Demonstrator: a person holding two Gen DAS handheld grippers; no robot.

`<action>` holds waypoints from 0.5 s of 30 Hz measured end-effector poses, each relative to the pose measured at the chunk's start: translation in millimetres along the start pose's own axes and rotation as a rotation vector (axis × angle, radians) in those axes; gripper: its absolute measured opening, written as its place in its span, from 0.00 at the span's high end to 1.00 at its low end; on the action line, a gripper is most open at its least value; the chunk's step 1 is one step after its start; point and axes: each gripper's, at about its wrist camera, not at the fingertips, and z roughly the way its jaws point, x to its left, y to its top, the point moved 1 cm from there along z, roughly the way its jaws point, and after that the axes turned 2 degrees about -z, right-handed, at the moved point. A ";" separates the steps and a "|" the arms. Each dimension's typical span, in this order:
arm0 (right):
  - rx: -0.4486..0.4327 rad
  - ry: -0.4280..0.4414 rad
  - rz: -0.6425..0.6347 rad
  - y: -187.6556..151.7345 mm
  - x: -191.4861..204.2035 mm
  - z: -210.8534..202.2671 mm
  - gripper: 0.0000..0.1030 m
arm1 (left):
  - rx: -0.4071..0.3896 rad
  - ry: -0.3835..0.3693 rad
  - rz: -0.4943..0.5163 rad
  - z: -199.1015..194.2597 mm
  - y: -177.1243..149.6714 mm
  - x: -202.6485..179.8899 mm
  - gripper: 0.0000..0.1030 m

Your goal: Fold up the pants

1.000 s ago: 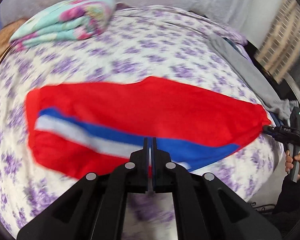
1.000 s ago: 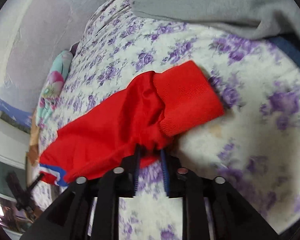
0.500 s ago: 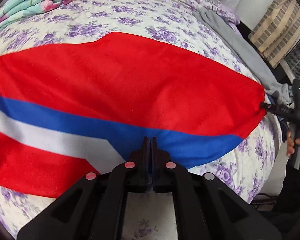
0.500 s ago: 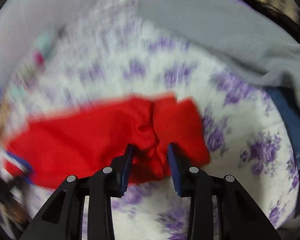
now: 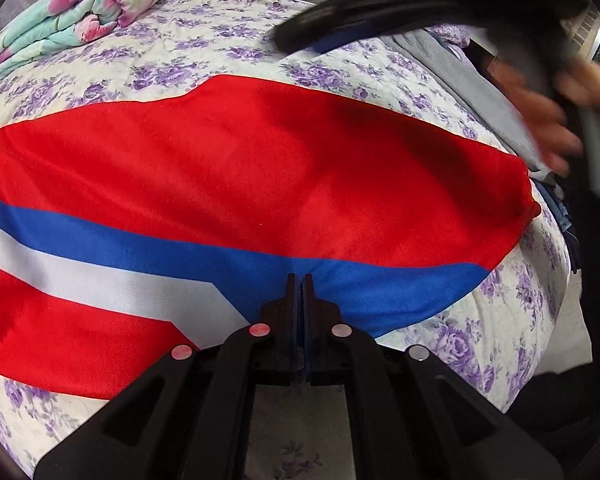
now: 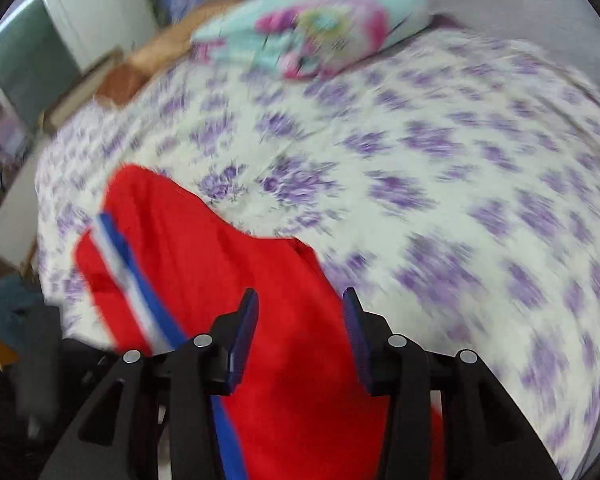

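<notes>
Red pants [image 5: 260, 160] with a blue and white side stripe lie flat across the flowered bed. My left gripper [image 5: 299, 280] is shut on the pants' near edge at the blue stripe. In the right wrist view the same pants [image 6: 220, 264] run away to the left. My right gripper [image 6: 298, 300] is open and hangs above the pants, with nothing between its blue pads. In the left wrist view the right gripper [image 5: 364, 28] shows as a dark blur at the top, held by a hand.
A folded floral blanket [image 5: 80, 16] lies at the far corner of the bed and also shows in the right wrist view [image 6: 312, 28]. Grey clothing [image 5: 472, 92] and a blue garment [image 5: 560, 208] lie along the right edge. The flowered sheet [image 6: 440, 152] spreads out to the right.
My right gripper has let go of the pants' cuff, opened wide, and swung up and over the pants towards the middle. My left gripper stays shut on the stripe edge.
</notes>
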 end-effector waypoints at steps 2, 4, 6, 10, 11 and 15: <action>0.036 0.007 -0.022 8.7 -2.4 20.3 0.59 | 0.000 -0.008 0.000 -0.5 -0.6 1.3 0.99; 0.051 0.046 -0.035 10.0 -3.8 29.8 0.59 | 0.000 -0.017 0.005 -0.6 -0.7 2.5 0.99; 0.077 0.108 -0.037 4.2 -1.0 39.1 0.66 | 0.002 -0.033 0.002 0.3 -0.4 4.0 0.99; 0.019 -0.040 -0.080 1.9 18.0 35.5 0.97 | -0.001 -0.018 -0.052 -1.6 5.7 13.3 0.99; 0.003 -0.068 -0.090 6.0 21.6 32.2 0.97 | -0.011 0.016 -0.064 -3.1 8.9 15.7 0.99; 0.064 -0.080 -0.062 32.0 13.5 49.8 0.97 | 0.011 0.059 -0.116 3.3 20.7 29.4 0.99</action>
